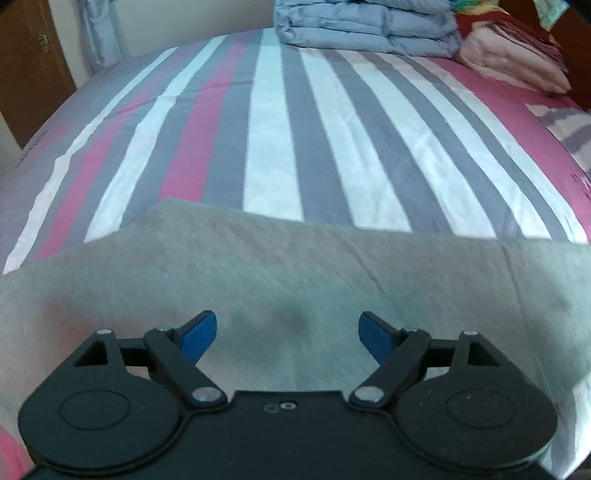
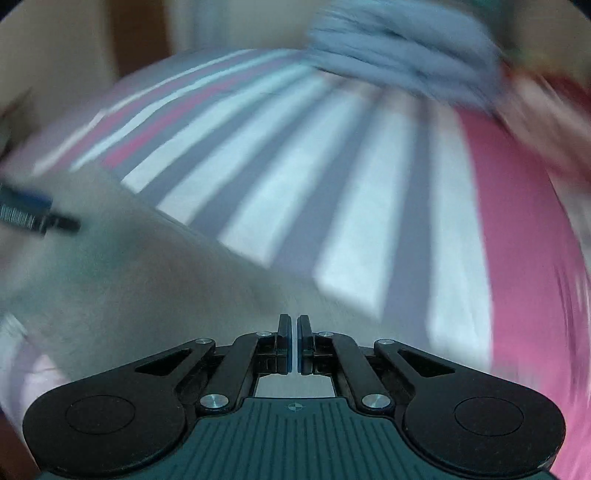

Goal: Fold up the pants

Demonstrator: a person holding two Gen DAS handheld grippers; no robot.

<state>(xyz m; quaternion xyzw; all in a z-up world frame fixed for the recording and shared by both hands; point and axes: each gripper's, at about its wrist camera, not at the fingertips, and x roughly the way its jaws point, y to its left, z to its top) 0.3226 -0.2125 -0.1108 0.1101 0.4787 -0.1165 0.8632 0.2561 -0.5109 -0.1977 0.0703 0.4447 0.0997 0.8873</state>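
On the striped bed (image 1: 280, 122) the grey pants (image 1: 280, 266) lay spread flat along the near edge, directly under both tools; the cloth looked smooth, with one long straight edge facing the far side of the bed; whether this edge was already a fold I could not tell; the left tool (image 1: 287, 334) hung just above the fabric with its blue pads wide apart and nothing between them; the right tool (image 2: 294, 341) was fully closed, and the blurred view did not show any cloth pinched in it; I judged the folding as early or in the middle, with more folds left; a blue quilt (image 1: 365, 27) and pink bedding (image 1: 517, 59) were stacked at the far end, well apart
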